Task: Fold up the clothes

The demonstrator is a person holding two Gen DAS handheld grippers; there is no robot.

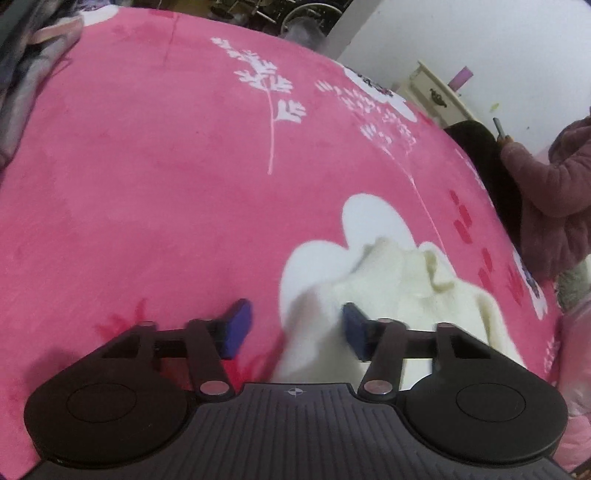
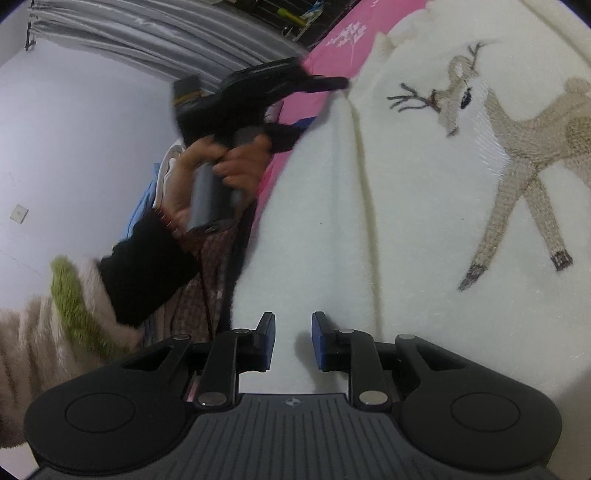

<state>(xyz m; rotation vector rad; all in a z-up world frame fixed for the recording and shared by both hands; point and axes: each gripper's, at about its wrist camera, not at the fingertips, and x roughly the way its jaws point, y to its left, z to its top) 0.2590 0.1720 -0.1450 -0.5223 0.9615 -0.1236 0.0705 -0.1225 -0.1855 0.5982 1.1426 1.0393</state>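
A cream knitted sweater (image 1: 406,280) lies on the pink blanket (image 1: 147,166) at the lower right of the left wrist view. My left gripper (image 1: 295,328) stands open, and a blurred edge of the sweater runs up between its blue pads (image 1: 236,328). In the right wrist view the sweater (image 2: 406,221) fills the right side, with an embroidered deer (image 2: 517,147) on it. My right gripper (image 2: 293,341) is open just over the cream fabric, with nothing pinched. A hand (image 2: 207,166) holds the left gripper (image 2: 317,109) at the sweater's far edge.
A heap of grey and pink clothes (image 1: 33,62) lies at the blanket's far left. A person in a mauve fleece jacket (image 1: 546,192) stands at the right edge, near a cream cabinet (image 1: 439,96). Grey curtains (image 2: 147,33) hang behind, and a black cuff (image 2: 147,273) covers the wrist.
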